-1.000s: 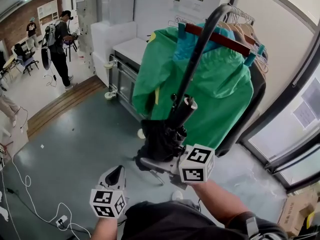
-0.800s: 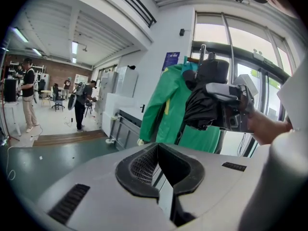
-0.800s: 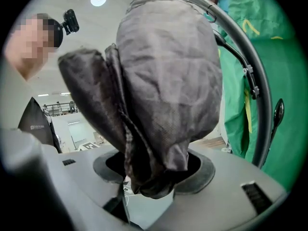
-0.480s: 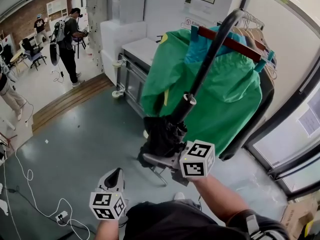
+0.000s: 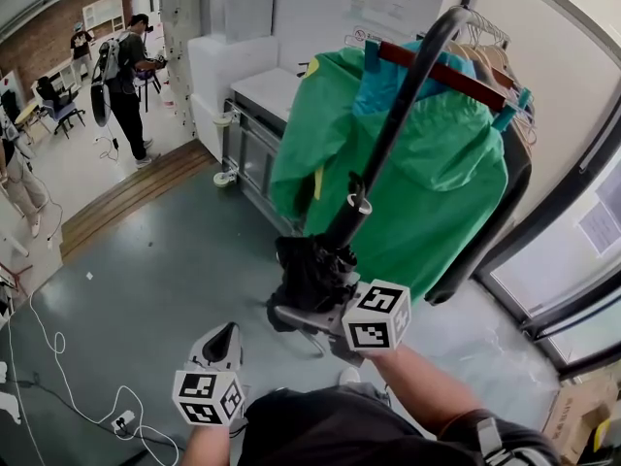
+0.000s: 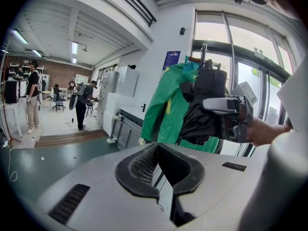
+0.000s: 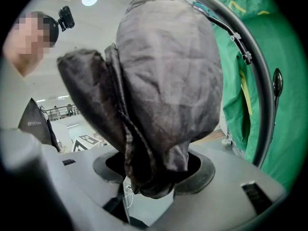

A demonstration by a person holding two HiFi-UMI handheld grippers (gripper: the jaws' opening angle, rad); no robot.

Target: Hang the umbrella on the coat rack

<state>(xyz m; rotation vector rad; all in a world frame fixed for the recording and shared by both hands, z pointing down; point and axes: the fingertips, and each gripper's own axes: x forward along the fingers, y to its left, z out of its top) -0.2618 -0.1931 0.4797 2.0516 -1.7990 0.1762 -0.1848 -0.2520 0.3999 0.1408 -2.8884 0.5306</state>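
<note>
A folded black umbrella point(image 5: 310, 270) sits in my right gripper point(image 5: 296, 311), which is shut on its bunched fabric point(image 7: 163, 81). Its short handle point(image 5: 355, 205) points up along the black curved tube of the coat rack point(image 5: 408, 76) and looks close to it; whether they touch I cannot tell. A green jacket point(image 5: 417, 183) hangs on the rack from a red hanger point(image 5: 437, 71). My left gripper point(image 5: 225, 343) is low at the left, shut and empty, its pads point(image 6: 144, 165) meeting. In the left gripper view the umbrella point(image 6: 202, 119) and right gripper point(image 6: 226, 109) are ahead to the right.
A white-topped metal cabinet point(image 5: 254, 100) stands behind the rack. Glass doors point(image 5: 572, 260) close off the right side. Several people point(image 5: 118, 71) stand far off at the left. Cables point(image 5: 58, 357) lie on the grey floor, and a cardboard box point(image 5: 572, 416) sits at the lower right.
My right gripper has sunk a little with the umbrella, and the handle has slid slightly down the rack's tube. The left gripper has stayed where it was.
</note>
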